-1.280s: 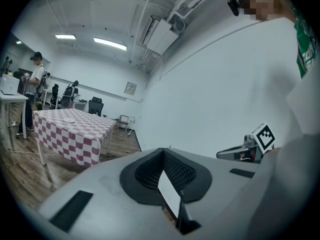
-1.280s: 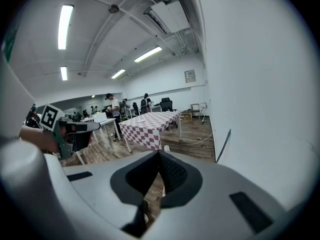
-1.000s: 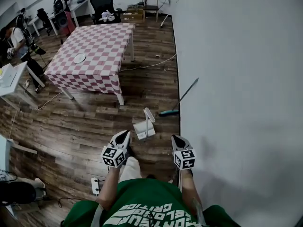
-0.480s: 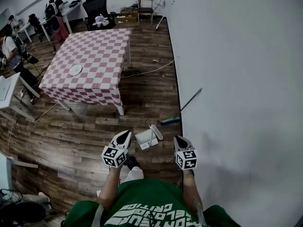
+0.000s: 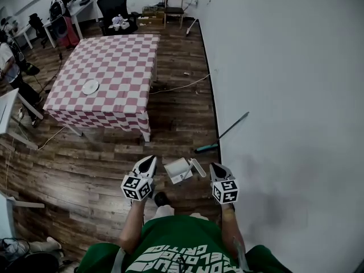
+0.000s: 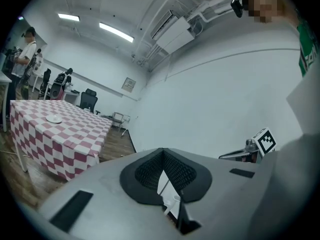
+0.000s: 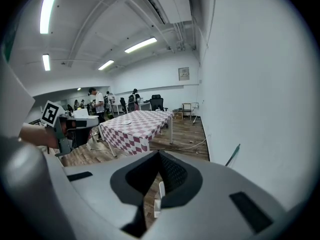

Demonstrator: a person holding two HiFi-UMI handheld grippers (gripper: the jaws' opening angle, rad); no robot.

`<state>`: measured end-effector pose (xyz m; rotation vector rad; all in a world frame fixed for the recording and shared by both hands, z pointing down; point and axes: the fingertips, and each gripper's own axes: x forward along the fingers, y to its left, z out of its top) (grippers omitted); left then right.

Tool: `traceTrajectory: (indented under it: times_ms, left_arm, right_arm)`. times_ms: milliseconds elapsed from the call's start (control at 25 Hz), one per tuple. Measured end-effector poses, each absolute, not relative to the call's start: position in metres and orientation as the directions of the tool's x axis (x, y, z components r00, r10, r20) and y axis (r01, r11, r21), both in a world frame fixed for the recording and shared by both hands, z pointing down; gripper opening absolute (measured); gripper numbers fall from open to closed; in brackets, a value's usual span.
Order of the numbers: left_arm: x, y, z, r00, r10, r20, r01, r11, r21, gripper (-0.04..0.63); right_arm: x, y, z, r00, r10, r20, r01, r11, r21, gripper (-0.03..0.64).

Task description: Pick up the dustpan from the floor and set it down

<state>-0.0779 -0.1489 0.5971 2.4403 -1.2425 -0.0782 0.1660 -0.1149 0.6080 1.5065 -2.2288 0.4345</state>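
The white dustpan (image 5: 181,170) lies on the wood floor with its handle pointing right, between and just ahead of my two grippers. My left gripper (image 5: 149,160) hovers left of it, jaws together and empty. My right gripper (image 5: 214,166) hovers right of it, near the handle end, also shut and holding nothing. In the left gripper view the dustpan (image 6: 165,186) shows below that gripper's closed tip (image 6: 162,152). A sliver of the dustpan (image 7: 160,193) shows under the closed jaws (image 7: 160,154) in the right gripper view.
A broom (image 5: 223,132) leans on the white wall (image 5: 284,95) just beyond the dustpan. A table with a red-checked cloth (image 5: 114,61) and a plate (image 5: 90,86) stands ahead left. A cable (image 5: 176,86) crosses the floor. People and chairs are far back left.
Both grippers and the person have moved forward toward the dustpan. It now sits close between the two grippers. The jaws have stayed together.
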Motion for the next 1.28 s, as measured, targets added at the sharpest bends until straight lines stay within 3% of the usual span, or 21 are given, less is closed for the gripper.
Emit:
traceTrajectory:
  times_ms: [640,1280]
  left_arm:
    - [-0.1,-0.182,0.617,0.593,-0.791,0.151,-0.771,-0.504,0.389,0.003]
    - [-0.034,-0.203,0.619,0.528,-0.828,0.188,-0.819,-0.437,0.371,0.003]
  right_arm:
    - [0.137,-0.166,0.62,-0.348,-0.776,0.525,-0.912,0.409,0.0,0.008]
    - [0.188,-0.211,0.642,-0.432,-0.711,0.555,-0.859,0.513,-0.011,0.008]
